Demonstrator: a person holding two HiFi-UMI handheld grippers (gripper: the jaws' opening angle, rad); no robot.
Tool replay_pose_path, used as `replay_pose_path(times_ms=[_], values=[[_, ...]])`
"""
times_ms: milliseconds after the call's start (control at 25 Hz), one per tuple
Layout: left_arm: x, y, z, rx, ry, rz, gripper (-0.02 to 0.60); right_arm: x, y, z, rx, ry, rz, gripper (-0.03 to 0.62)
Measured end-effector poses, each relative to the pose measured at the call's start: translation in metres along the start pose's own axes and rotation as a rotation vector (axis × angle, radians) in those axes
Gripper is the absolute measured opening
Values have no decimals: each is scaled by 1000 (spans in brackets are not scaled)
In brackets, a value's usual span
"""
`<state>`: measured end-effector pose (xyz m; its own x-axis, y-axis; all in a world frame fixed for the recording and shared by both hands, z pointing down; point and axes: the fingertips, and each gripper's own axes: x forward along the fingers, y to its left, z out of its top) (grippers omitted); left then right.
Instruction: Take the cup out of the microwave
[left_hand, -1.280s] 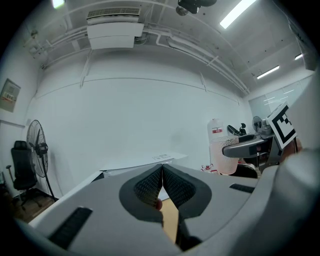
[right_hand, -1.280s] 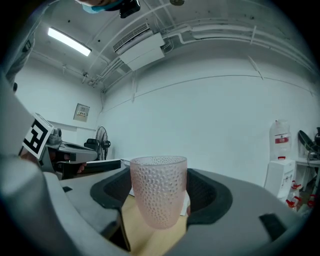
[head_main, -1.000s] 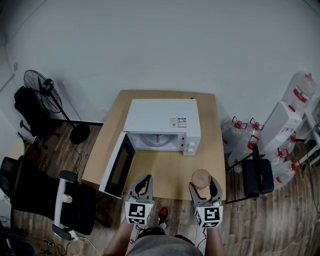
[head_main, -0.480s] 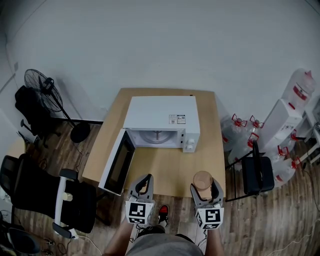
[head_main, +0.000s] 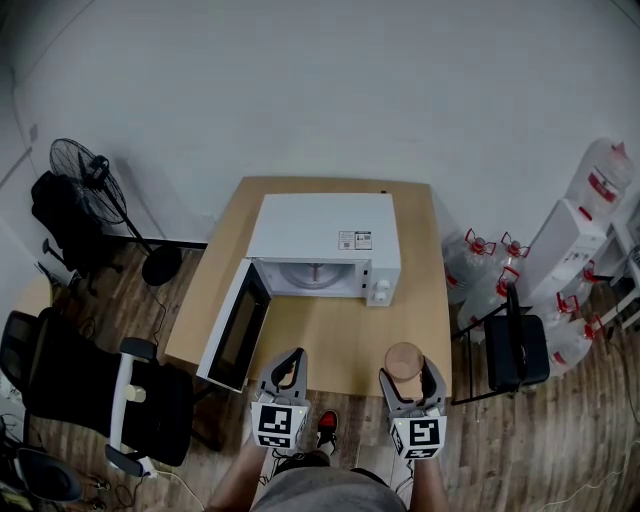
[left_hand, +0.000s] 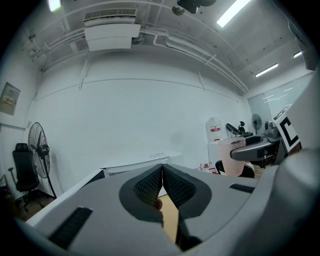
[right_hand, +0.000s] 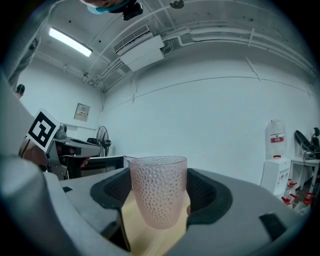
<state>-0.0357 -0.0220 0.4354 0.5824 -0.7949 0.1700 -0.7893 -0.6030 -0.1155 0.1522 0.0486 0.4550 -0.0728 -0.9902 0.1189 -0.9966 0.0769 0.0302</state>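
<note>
A pink dimpled cup (right_hand: 159, 190) stands upright between my right gripper's jaws, which are shut on its sides. In the head view this cup (head_main: 404, 358) is over the wooden table's (head_main: 340, 340) front right corner, held by the right gripper (head_main: 408, 368). The white microwave (head_main: 324, 240) sits at the back of the table with its door (head_main: 238, 330) swung open to the left and its cavity showing only the turntable. My left gripper (head_main: 288, 368) hovers at the table's front edge, its jaws shut on nothing (left_hand: 162, 183). The cup (left_hand: 231, 156) also shows at the right of the left gripper view.
A black office chair (head_main: 90, 395) and a standing fan (head_main: 90, 180) are left of the table. A black chair (head_main: 515, 350) and several water bottles (head_main: 480, 265) stand to the right, with a water dispenser (head_main: 570, 240) beyond.
The right gripper with the cup has drawn slightly back toward the table's front edge. The left gripper has stayed in place.
</note>
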Motion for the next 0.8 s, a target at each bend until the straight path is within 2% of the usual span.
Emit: replay_pose_path(times_ms=[800], values=[[1,0,-7,5,10,-1,23,-1,0,-3,6,1,-8,353]])
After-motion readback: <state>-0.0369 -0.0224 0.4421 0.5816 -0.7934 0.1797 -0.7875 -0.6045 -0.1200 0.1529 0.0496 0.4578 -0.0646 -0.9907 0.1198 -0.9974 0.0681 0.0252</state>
